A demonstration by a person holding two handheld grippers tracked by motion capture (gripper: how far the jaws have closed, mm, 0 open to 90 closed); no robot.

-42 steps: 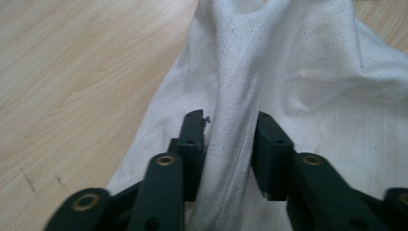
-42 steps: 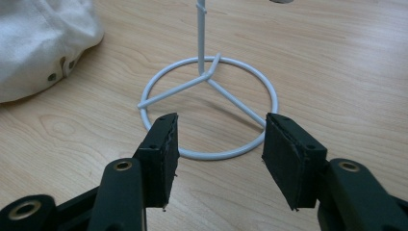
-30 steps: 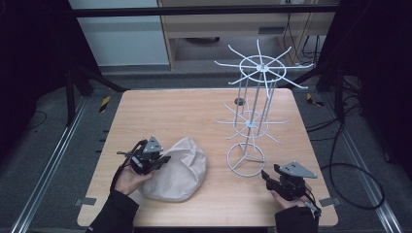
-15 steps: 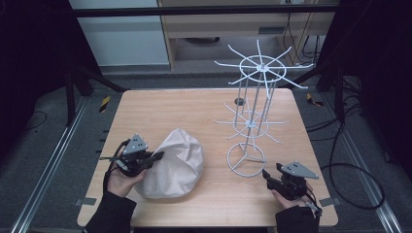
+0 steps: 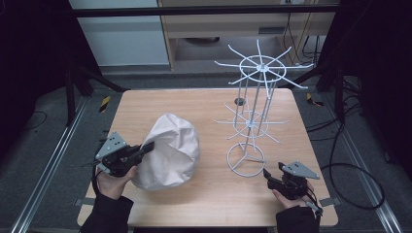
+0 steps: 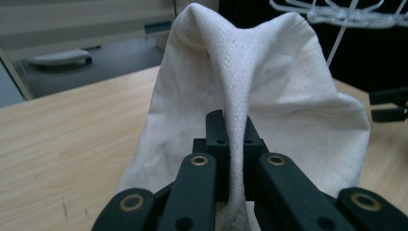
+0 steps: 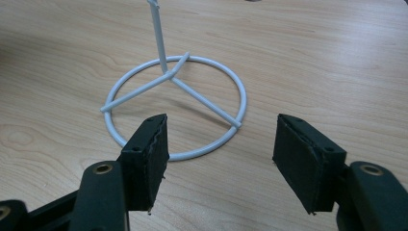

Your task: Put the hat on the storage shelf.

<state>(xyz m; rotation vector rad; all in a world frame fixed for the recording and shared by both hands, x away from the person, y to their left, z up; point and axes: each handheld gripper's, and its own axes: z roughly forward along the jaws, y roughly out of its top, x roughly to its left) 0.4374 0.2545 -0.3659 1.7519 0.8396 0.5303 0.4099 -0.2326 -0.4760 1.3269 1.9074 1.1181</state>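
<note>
A dim room with dark frame rails surrounds a pale wooden worktop [image 5: 204, 104] with rounded corners. On its right half stands a tall white wire rack [image 5: 252, 116] with two tiers of radiating spokes, its ring base [image 7: 175, 108] flat on the wood. Left of it sits a crumpled off-white cloth bag [image 5: 170, 150], part of it resting on the worktop and part lifted into a peak. The left gripper [image 5: 141, 149], held in a hand [image 5: 111, 183] at the near left edge, has its fingers [image 6: 192, 187] clenched on a fold of that cloth, which runs up between them. The right gripper [image 5: 270, 177], near the front right, hangs just short of the ring base, its fingers [image 7: 146, 159] spread wide and grasping nothing.
</note>
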